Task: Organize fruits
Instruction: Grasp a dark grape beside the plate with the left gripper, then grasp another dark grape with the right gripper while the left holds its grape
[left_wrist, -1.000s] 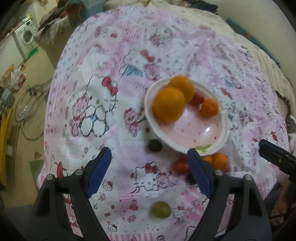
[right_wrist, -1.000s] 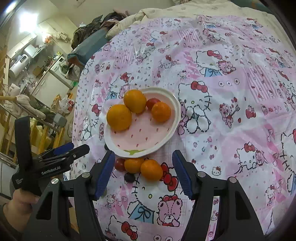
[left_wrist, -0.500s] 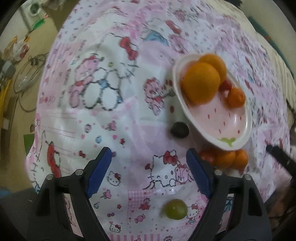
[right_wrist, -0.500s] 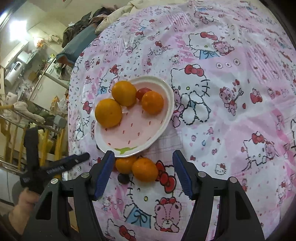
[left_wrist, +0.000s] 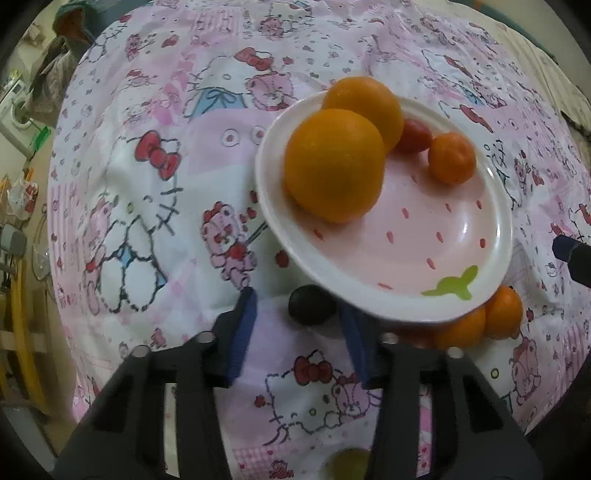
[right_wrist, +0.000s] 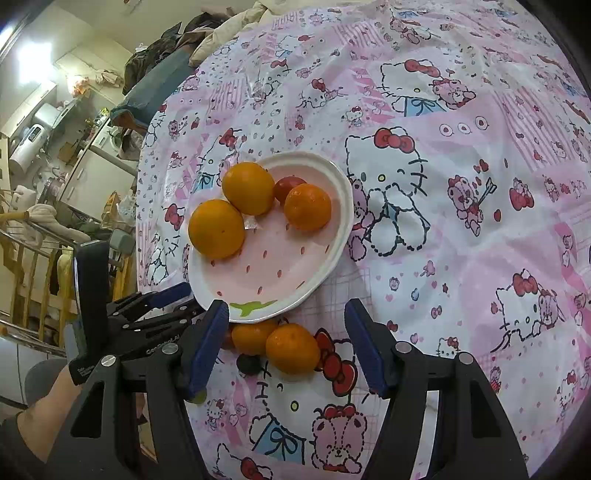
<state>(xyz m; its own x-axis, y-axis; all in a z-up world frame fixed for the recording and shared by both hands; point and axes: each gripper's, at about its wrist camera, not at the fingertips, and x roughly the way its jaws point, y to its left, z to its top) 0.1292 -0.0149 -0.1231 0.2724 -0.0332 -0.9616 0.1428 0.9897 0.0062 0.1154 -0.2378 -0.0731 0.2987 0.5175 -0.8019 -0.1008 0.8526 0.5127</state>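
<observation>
A pink strawberry plate (left_wrist: 458, 240) (right_wrist: 295, 273) holds two big oranges (left_wrist: 334, 164) (right_wrist: 216, 228), a small mandarin (left_wrist: 451, 158) (right_wrist: 307, 206) and a red tomato (left_wrist: 415, 134). My left gripper (left_wrist: 297, 308) is open, its fingers on either side of a dark plum (left_wrist: 311, 304) at the plate's near rim. My right gripper (right_wrist: 282, 325) is open around two loose mandarins (right_wrist: 291, 352) (left_wrist: 503, 312); a dark grape (right_wrist: 248, 364) and a red tomato (right_wrist: 226, 338) lie beside them. A green grape (left_wrist: 345, 461) lies low between the left gripper's arms.
The fruit lies on a pink Hello Kitty cloth (right_wrist: 461, 206) over a round table. The table edge drops off at the left, towards furniture and clutter (right_wrist: 55, 155). The left gripper also shows in the right wrist view (right_wrist: 159, 306).
My left gripper has moved forward and down, bringing its fingers around the dark plum; its jaws have narrowed. My right gripper has edged closer to the loose mandarins.
</observation>
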